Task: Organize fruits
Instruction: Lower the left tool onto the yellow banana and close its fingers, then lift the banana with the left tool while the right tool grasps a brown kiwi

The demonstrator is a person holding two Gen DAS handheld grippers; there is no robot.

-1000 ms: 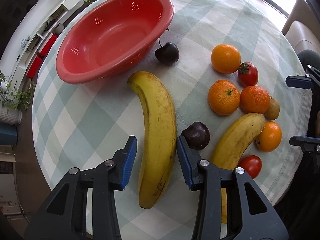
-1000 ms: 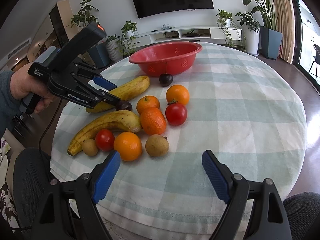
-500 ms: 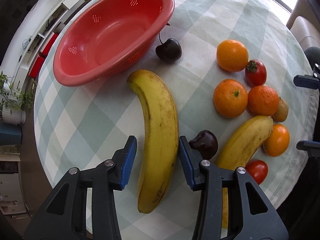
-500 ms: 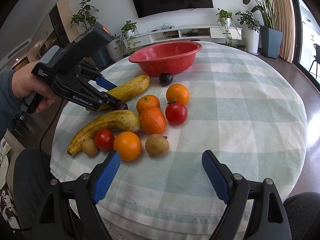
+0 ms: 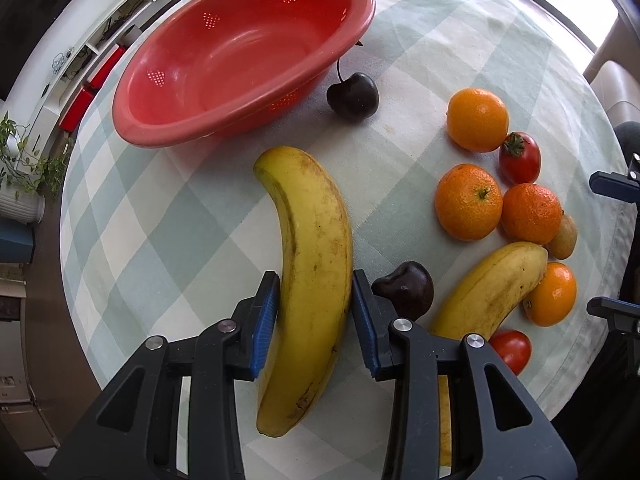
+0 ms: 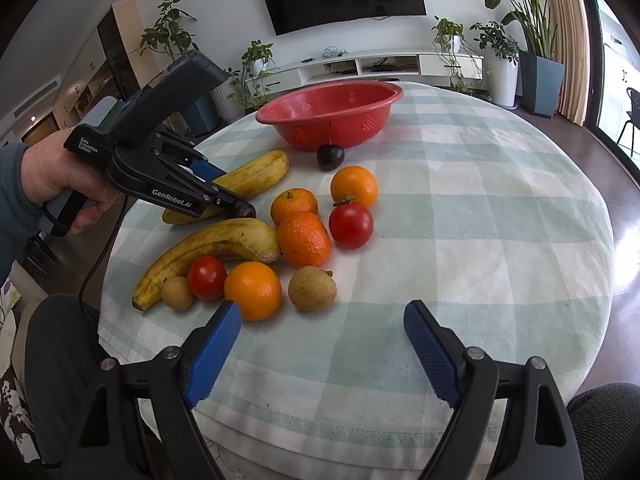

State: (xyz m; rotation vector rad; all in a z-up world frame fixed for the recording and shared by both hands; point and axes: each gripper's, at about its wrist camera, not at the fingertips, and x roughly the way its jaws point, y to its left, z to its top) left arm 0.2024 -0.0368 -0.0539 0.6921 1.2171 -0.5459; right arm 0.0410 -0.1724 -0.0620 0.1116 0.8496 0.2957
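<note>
A long yellow banana lies on the checked tablecloth just below the red bowl. My left gripper points down over the banana's lower half. Its jaws are closing and both blue pads touch the banana's sides. In the right wrist view the same left gripper sits on the banana, held by a person's hand. My right gripper hovers open and empty near the table's front edge.
Beside the held banana lie a dark cherry and a second banana. Several oranges, tomatoes and small brown fruits cluster at the right. Another cherry rests against the bowl. Plants and a TV stand stand beyond the table.
The left gripper's jaws have drawn in from either side until the pads meet the banana. It has also slid a little up along the banana. The right gripper has not moved.
</note>
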